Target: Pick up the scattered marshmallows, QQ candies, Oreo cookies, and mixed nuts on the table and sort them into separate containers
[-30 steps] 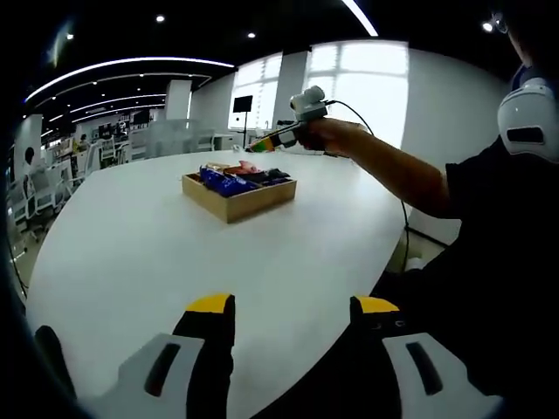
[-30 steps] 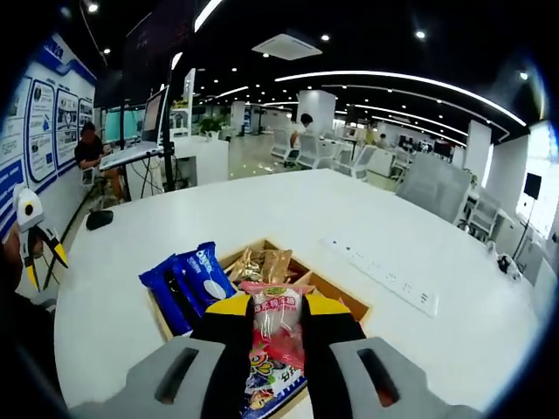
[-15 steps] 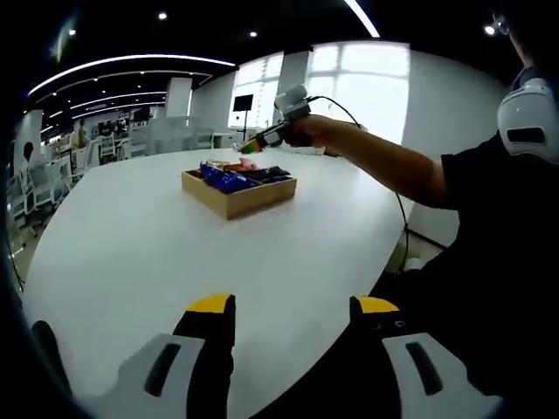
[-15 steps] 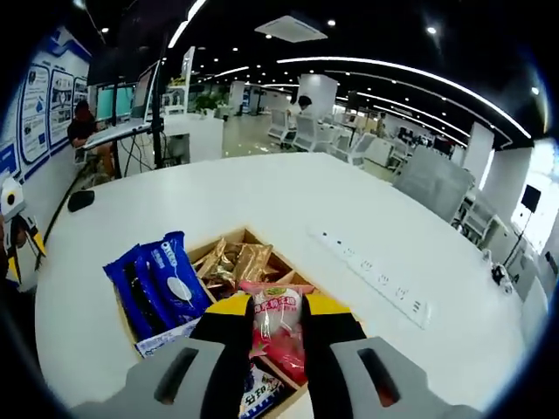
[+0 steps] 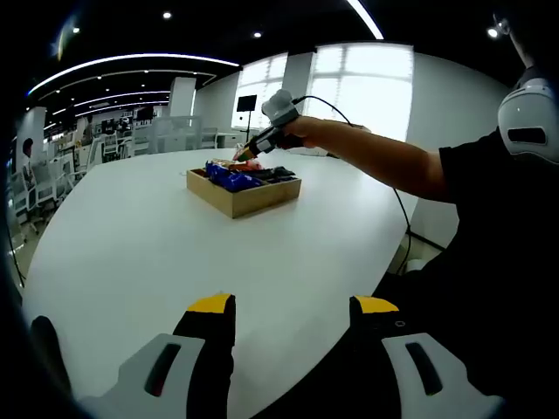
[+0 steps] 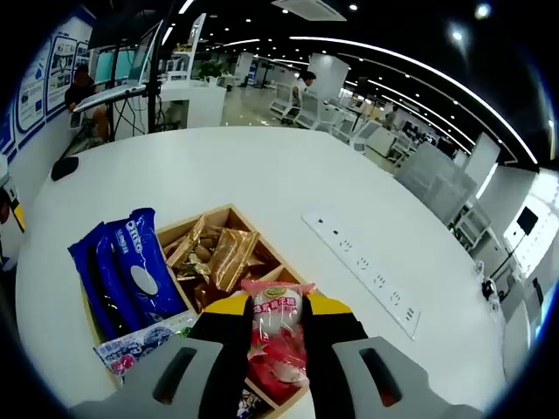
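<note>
Right gripper [image 6: 276, 307] pinched on pink marshmallow packet [image 6: 276, 327], jaws pressed against both sides, packet upright between them, hanging over near corner of wooden tray [image 6: 229, 211]. Also seen far off in left gripper view, right gripper [image 5: 247, 154] just above tray [image 5: 262, 197], held by outstretched arm [image 5: 384, 161].

Left gripper [image 5: 293, 307] spread wide, nothing between yellow-tipped jaws, hovering over near edge of white bench [image 5: 131, 236], well apart from tray.

Tray contents, right gripper view: blue Oreo packs [image 6: 118, 275] on left side, overhanging tray wall; gold nut packets [image 6: 214, 253] in far compartment; colourful QQ candy packet [image 6: 131, 346] at near left, partly hidden by gripper body. More pink packets [image 6: 278, 370] under the held one, partly hidden. White power strip [image 6: 362, 272] lying on bench right of tray, apart from it.

Versus 1.0 s ago: right gripper view now looks down more steeply at tray, Oreo packs shifted left in frame, nut compartment more exposed — camera move. Grip on marshmallow packet unchanged. In left gripper view, right gripper lower and further left, closer to tray top. Left gripper same spread, same spot.
</note>
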`<state>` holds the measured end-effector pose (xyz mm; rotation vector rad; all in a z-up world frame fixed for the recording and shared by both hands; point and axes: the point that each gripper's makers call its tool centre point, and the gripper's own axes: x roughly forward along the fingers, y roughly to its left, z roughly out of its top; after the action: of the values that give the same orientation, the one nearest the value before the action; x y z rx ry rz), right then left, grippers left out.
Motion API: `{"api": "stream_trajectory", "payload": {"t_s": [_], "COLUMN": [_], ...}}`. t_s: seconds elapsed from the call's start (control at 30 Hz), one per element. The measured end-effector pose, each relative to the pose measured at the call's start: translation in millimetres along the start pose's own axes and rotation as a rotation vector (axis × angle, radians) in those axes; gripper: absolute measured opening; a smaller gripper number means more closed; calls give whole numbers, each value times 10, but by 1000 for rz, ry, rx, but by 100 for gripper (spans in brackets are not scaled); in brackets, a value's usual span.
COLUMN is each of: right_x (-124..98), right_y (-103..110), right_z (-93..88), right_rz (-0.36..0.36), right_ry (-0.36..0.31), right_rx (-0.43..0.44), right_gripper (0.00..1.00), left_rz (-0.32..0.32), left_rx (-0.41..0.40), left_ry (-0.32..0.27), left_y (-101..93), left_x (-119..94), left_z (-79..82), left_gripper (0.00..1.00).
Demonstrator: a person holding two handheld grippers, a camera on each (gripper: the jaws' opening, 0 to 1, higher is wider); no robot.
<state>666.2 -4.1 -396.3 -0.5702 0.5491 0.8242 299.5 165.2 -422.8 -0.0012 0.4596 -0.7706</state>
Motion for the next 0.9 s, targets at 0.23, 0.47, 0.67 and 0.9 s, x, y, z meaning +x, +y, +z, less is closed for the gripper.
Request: {"api": "stream_trajectory", "payload": {"t_s": [0.23,0.47,0.67,0.9], "right_x": [-74,-183,-324,-410], "right_y": [-43,-46,6,16], "right_z": [28,81,82,-11], "right_rz": [-24,-27,-18,-1], "right_ry": [-6,-23,-43,-63], "right_rx": [-1,2,1,24], "right_gripper": [23,23,23,23], "left_rz": [9,0,4,2], "left_rx": [-2,8,15,25], "left_ry": [1,-3,-5,-2], "left_y": [25,-30,-58,-127], "left_x": [-35,-13,-32,-34], "left_z": [1,31,46,50], "left_gripper": [57,57,57,57]}}
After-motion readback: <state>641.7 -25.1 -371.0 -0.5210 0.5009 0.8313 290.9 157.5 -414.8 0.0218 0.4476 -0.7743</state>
